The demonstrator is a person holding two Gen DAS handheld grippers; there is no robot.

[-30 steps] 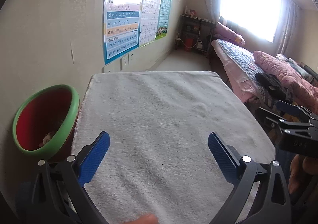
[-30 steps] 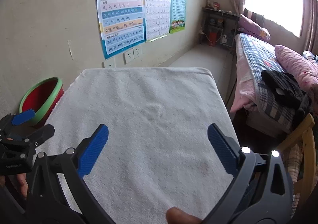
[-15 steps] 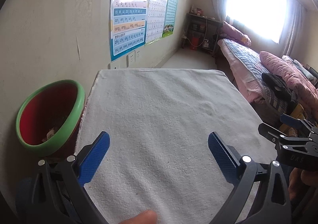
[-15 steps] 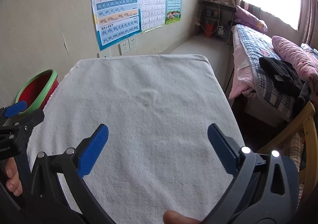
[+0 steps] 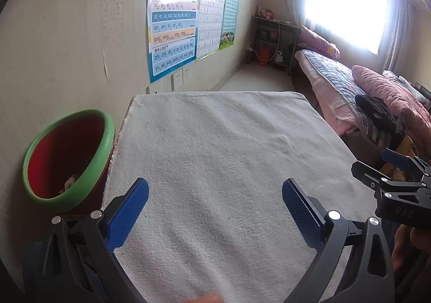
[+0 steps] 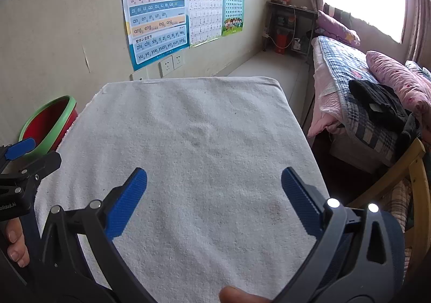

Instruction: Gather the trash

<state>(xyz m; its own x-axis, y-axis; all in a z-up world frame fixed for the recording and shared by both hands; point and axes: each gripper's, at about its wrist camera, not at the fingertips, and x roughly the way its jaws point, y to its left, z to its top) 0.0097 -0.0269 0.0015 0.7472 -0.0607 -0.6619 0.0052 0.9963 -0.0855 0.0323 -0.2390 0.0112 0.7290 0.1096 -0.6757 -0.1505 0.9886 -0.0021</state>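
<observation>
A red bin with a green rim (image 5: 89,165) stands on the floor left of the table, against the wall; crumpled scraps (image 5: 70,181) lie at its bottom. It also shows at the left in the right wrist view as the bin (image 6: 45,128). My left gripper (image 5: 215,203) hangs open over the near part of a white towel-covered table (image 5: 215,141), nothing between its blue pads. My right gripper (image 6: 214,195) is open too, above the same towel (image 6: 194,128). Each gripper appears at the edge of the other's view: right one (image 5: 396,184), left one (image 6: 21,168).
A wall with letter posters (image 5: 172,34) and sockets (image 5: 179,78) runs along the left. A bed (image 6: 358,93) with pink pillows and dark clothes lies to the right, a wooden chair (image 6: 414,184) beside it. A dark shelf (image 6: 288,28) stands under the window.
Both views have drifted slightly; the left gripper pulled back and turned a little right, so the bin sits further into view. Both grippers stay open and empty.
</observation>
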